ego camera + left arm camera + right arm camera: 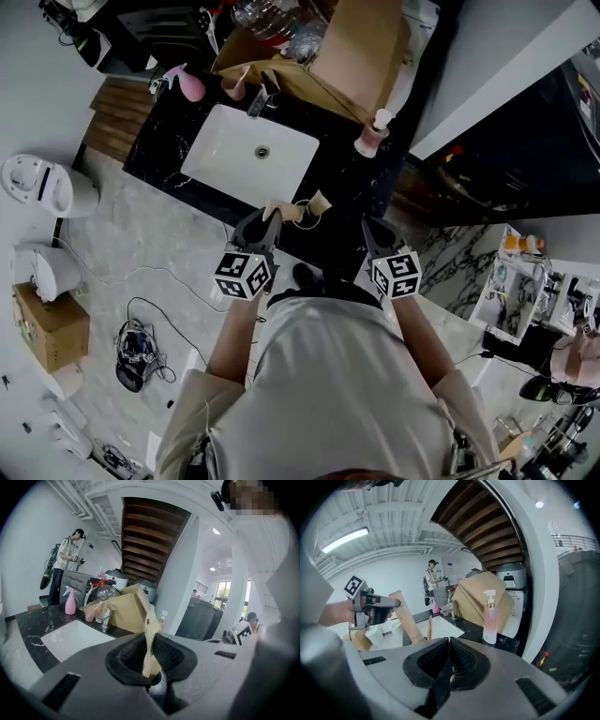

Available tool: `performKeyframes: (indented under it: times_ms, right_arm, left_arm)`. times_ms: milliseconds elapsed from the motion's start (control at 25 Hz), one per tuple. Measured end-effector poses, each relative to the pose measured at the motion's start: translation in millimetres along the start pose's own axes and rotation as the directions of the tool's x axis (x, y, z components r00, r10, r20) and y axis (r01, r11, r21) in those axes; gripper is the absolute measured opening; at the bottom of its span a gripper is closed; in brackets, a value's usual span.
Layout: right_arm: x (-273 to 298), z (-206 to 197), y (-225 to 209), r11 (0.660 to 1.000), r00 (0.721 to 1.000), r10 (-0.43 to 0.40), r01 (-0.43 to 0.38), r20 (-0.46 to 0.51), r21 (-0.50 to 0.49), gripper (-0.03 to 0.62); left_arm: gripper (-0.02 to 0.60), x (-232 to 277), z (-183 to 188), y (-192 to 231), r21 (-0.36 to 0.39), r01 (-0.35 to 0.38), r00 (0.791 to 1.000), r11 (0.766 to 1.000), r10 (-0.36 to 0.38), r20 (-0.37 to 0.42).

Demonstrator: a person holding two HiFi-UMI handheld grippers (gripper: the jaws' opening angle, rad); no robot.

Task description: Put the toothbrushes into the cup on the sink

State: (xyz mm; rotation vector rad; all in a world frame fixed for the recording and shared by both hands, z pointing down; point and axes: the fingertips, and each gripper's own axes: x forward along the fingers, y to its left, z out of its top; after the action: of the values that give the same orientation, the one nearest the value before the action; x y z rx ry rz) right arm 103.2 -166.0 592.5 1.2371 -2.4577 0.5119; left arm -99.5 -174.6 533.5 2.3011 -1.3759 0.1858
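While the left gripper (269,219) is held over the front edge of the black counter (349,178), a tan paper toothbrush packet (151,639) is seen clamped between its jaws. The packet stands up out of the pads with a slight lean, just in front of the white sink basin (225,155). Over on the other side, the right gripper (449,641) is found with its jaws brought fully together, the pads touching at their tips; whether anything thin is pinched lower down cannot be told. It is carried side by side with the left one, the two apart, both above the counter's near edge. Just beside the gripped packet, a second tan packet (320,201) is spotted upright near the counter's front, and what it stands in cannot be made out. At the back of the basin the faucet (262,97) is picked out, with a pink cup (89,614) just beside it and a pink spray bottle (70,602) further along the counter. A pink pump bottle (491,620) is set on the counter by the basin's far right corner, and a big cardboard box (124,611) is propped behind the faucet. In the background, a person (63,566) is seen standing at another counter.
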Motion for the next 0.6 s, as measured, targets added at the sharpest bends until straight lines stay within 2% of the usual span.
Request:
performKeyframes:
  times_ms: [160, 600]
  right_arm:
    - [-2, 0, -6, 1.0, 1.0, -0.018, 0.018, -0.004, 0.009, 0.034]
    - [0, -4, -7, 0.999, 1.0, -0.026, 0.026, -0.017, 0.021, 0.034]
  left_arm:
    - [0.044, 15, -9, -3, 0.017, 0.01, 1.0, 1.0, -0.01, -0.022]
    - [0.044, 35, -37, 2, 0.07, -0.021, 0.997, 0.997, 0.026, -0.077]
